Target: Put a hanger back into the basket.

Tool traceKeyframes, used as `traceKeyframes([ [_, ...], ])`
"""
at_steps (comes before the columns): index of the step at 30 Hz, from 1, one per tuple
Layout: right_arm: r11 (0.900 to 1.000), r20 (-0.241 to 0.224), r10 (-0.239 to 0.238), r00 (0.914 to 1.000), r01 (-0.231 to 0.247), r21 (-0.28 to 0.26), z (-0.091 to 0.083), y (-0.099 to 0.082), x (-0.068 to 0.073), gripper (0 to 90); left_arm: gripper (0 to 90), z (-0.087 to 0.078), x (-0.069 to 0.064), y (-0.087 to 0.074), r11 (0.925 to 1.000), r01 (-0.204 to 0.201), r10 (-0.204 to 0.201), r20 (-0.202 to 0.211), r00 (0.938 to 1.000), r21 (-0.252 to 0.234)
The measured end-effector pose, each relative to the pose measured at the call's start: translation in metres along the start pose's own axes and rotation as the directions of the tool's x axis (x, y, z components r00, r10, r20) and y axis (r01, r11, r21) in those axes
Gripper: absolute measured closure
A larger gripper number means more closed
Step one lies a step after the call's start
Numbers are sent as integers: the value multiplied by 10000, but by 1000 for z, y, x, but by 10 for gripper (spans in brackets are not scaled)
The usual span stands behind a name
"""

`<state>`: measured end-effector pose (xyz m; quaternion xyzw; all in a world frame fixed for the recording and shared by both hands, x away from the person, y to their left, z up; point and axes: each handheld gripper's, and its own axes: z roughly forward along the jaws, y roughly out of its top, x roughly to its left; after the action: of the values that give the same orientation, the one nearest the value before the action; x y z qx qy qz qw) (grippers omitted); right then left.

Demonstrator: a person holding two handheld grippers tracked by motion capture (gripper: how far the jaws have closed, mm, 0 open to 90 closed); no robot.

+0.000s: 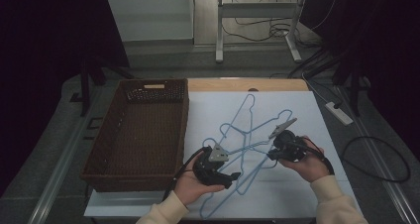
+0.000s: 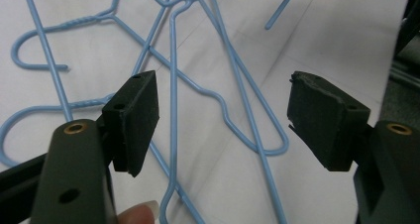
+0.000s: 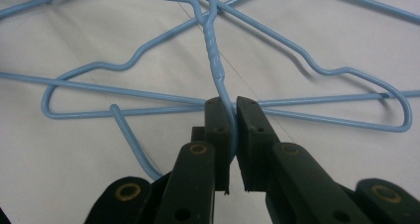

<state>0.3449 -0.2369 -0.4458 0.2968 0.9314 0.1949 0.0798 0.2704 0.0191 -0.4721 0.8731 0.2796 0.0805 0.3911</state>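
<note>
Several light blue wire hangers [image 1: 246,130] lie tangled on the white sheet [image 1: 297,110] in the middle of the table. My right gripper [image 1: 271,154] comes in from the right; its jaws are shut on the hook neck of one blue hanger [image 3: 214,60], just below the twisted wire. My left gripper [image 1: 235,174] is at the heap's near left side. It stands open [image 2: 223,117] a little above crossing hanger wires [image 2: 173,85], and its pads [image 2: 137,116] touch nothing.
A brown wicker basket [image 1: 143,135] stands left of the sheet, close to my left hand. The table's wooden far edge [image 1: 247,84] lies behind the hangers. On the floor to the right are a power strip [image 1: 339,112] and cables.
</note>
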Motion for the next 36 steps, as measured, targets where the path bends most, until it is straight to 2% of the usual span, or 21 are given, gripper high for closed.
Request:
traceKeyframes([
  [8, 10000, -42, -66, 10000, 66, -25, -1, -1, 1, 847, 313, 18, 3, 5, 9995, 82, -77, -177, 9998, 316],
  [9, 10000, -41, -67, 10000, 67, -22, 0, 0, 1, 847, 332, 23, 4, 6, 9990, 2, 8, -209, 9998, 441],
  [15, 10000, -73, -36, 10000, 36, -23, -1, 0, 2, 847, 384, 39, 14, 5, 9962, 139, -101, -451, 9989, 865],
  [21, 9999, -87, -108, 9999, 107, -63, -3, 1, 4, 846, 522, 44, 19, 4, 9943, 73, -19, -505, 9987, 1068],
  [23, 9999, -106, -102, 9999, 102, -73, -3, 1, 4, 847, 541, 45, 19, 4, 9938, 89, -34, -497, 9988, 1110],
  [26, 9999, -141, -98, 9999, 96, -94, -4, 2, 4, 846, 623, 48, 20, 4, 9908, 151, -78, -543, 9985, 1346],
  [29, 9999, -178, -106, 9998, 104, -101, -4, 2, 5, 846, 739, 50, 22, 4, 9876, 304, -224, -534, 9983, 1541],
  [30, 9999, -188, -122, 9997, 120, -114, -4, 2, 5, 846, 810, 50, 22, 4, 9874, 359, -281, -523, 9982, 1539],
  [32, 9998, -219, -91, 9997, 87, -157, -4, 2, 5, 845, 851, 49, 23, 4, 9871, 423, -353, -479, 9982, 1547],
  [36, 9996, -503, -39, 9987, 25, -288, -5, 1, 4, 838, 859, 49, 24, 3, 9838, 488, -438, -325, 9985, 1727],
])
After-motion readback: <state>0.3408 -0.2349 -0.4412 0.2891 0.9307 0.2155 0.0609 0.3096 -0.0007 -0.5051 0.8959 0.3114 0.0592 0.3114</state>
